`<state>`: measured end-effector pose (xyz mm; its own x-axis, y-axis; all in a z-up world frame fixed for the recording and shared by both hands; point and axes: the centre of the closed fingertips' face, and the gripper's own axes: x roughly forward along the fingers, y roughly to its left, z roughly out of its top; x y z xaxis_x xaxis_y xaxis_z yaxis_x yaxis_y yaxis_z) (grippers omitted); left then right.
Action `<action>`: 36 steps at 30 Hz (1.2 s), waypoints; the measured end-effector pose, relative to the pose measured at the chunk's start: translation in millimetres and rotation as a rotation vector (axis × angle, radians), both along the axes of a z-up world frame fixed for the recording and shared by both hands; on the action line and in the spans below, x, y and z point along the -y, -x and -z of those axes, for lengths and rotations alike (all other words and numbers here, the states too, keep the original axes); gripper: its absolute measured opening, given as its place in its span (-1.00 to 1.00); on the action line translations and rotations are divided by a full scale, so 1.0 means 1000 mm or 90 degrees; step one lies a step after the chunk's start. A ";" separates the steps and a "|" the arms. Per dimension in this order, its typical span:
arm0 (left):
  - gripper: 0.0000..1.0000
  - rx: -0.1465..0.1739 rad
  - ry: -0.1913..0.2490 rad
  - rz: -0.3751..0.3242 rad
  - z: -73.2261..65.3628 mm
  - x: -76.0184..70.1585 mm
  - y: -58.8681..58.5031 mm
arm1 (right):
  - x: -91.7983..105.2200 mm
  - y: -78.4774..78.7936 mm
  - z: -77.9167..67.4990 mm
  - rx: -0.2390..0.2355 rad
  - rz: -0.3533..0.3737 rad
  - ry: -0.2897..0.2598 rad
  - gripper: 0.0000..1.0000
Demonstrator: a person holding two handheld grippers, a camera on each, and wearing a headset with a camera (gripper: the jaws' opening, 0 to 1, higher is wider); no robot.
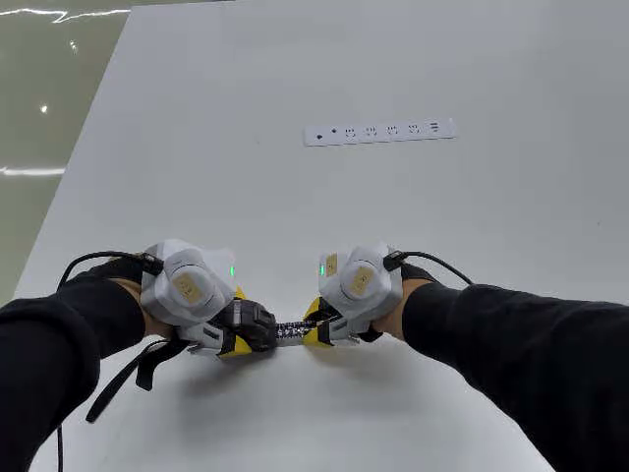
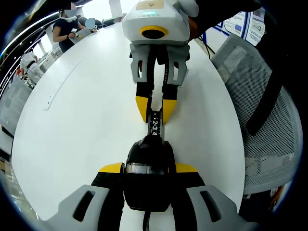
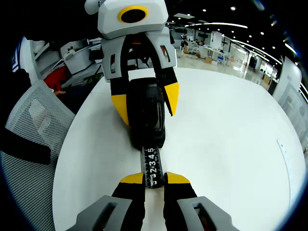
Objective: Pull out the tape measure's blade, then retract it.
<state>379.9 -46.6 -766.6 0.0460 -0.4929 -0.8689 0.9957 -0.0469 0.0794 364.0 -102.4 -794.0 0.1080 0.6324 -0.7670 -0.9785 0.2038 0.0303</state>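
Head view, lower centre of the frame: the white table (image 1: 295, 79) is seen bearing both grippers, tips facing each other. The left gripper (image 1: 234, 339) is closed around the tape measure's black case (image 2: 148, 173), a rigid and probably weighty body best clamped across its flat sides. The right gripper (image 3: 154, 179) is pinched on the short stretch of blade (image 3: 150, 161) exposed between them. Being thin, springy steel, it is best held near its end.

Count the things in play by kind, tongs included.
tape measure: 1
power strip: 1
tongs: 2, the left tongs and the right tongs, both shut on the tape measure
total: 4
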 end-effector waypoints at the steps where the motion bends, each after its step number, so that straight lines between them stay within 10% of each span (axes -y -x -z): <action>1: -0.37 0.001 0.000 0.000 0.000 0.000 0.000 | 0.000 0.000 0.000 0.000 0.001 -0.001 -0.81; 36: -0.37 0.003 0.003 -0.004 0.000 0.000 0.000 | 0.015 0.002 0.000 -0.003 0.007 0.004 -0.81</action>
<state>379.7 -46.8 -766.6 0.0538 -0.4967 -0.8663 0.9956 -0.0403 0.0849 362.5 -117.0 -794.1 0.1106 0.6270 -0.7711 -0.9762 0.2142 0.0341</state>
